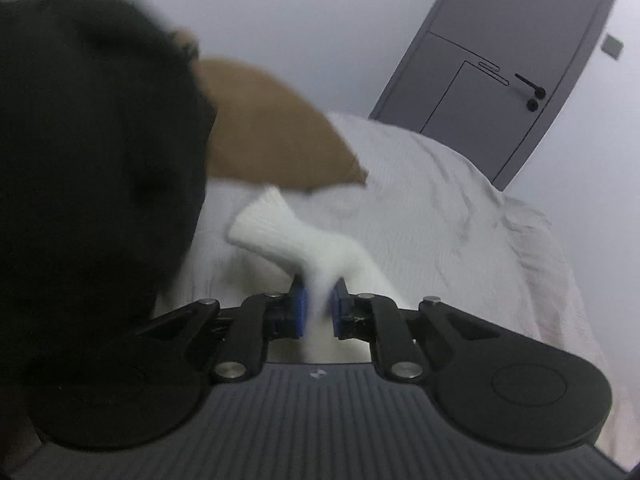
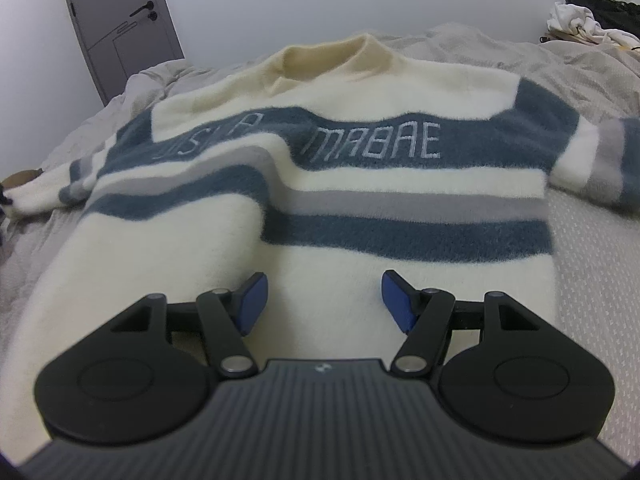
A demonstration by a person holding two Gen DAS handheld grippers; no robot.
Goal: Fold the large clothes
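The left gripper [image 1: 319, 309] is clamped on a blurred white ribbed cuff [image 1: 276, 226]. A black mass [image 1: 92, 160] hides the frame's left. The right gripper [image 2: 322, 302] hangs apart above the cream, blue-striped fuzzy sweater [image 2: 360, 184] spread mid-frame on the pale bedcover [image 2: 592, 280], its right sleeve cut off.

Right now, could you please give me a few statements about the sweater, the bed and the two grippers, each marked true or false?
1. The left gripper is shut on a white cuff. True.
2. The right gripper is clamped on the sweater. False: its jaws stand open above the sweater's lower part, with nothing pinched.
3. The sweater lies spread on the bed, collar away from the right wrist camera. True.
4. The sweater is plain white. False: it has blue and grey stripes and lettering across the chest.
5. The door stands wide open. False: it appears closed.
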